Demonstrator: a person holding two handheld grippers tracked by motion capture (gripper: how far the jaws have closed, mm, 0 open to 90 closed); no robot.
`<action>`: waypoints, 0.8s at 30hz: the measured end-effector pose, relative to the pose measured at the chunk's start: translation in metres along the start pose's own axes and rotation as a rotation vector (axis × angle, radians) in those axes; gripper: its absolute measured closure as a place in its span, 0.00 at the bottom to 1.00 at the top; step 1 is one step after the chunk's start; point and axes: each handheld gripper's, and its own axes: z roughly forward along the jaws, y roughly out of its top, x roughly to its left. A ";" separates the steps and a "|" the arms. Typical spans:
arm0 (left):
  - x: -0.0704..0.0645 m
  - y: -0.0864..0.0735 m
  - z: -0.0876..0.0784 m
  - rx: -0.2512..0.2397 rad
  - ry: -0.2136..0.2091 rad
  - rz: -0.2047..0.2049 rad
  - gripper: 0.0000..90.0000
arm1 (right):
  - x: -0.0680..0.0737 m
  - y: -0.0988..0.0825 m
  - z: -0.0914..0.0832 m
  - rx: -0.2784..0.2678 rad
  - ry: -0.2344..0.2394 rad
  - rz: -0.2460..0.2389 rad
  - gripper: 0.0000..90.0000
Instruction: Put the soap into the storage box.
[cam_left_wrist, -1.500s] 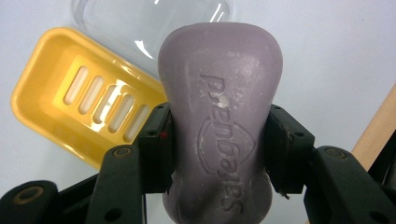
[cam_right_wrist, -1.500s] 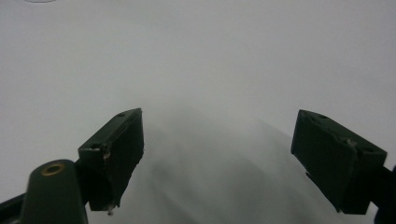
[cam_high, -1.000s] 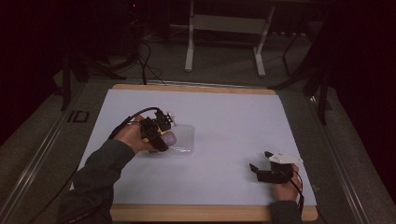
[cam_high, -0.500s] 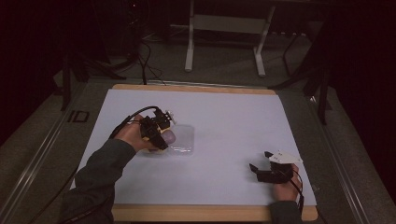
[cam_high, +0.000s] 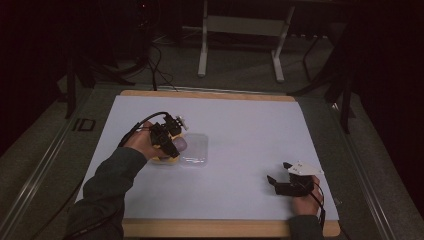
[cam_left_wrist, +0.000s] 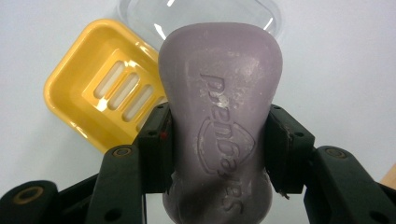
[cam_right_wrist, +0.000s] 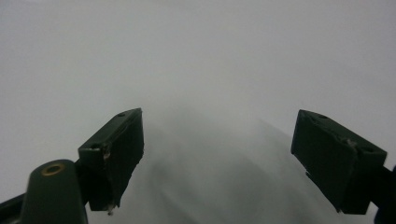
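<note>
A lilac bar of soap (cam_left_wrist: 219, 116) with embossed lettering is clamped between the black jaws of my left gripper (cam_left_wrist: 219, 154), held above the white table sheet. Below it lies a yellow soap dish (cam_left_wrist: 100, 86) with drain slots, and beyond that a clear plastic lid (cam_left_wrist: 196, 16). In the high view my left gripper (cam_high: 172, 142) hovers over the yellow dish (cam_high: 162, 160), with the clear lid (cam_high: 196, 150) just to its right. My right gripper (cam_right_wrist: 217, 154) stands open with nothing between its jaws, low over the sheet near the front right (cam_high: 280, 182).
The white sheet (cam_high: 240, 125) covers a wooden board (cam_high: 210, 94) on a grey table. Black cables (cam_high: 150, 60) and a white stand's legs (cam_high: 240, 45) lie on the floor beyond the far edge.
None of note: the left hand with the soap has shifted only slightly over the dish. The right hand has stayed put.
</note>
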 end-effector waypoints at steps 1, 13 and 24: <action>0.001 0.000 0.000 -0.003 -0.001 -0.005 0.56 | 0.000 0.000 0.000 0.001 0.000 0.000 0.19; 0.008 -0.001 0.004 -0.003 -0.002 -0.028 0.56 | 0.000 0.000 0.000 0.001 0.000 0.001 0.19; 0.016 -0.001 0.010 -0.014 -0.005 -0.073 0.56 | 0.000 0.000 0.000 0.001 0.002 0.000 0.19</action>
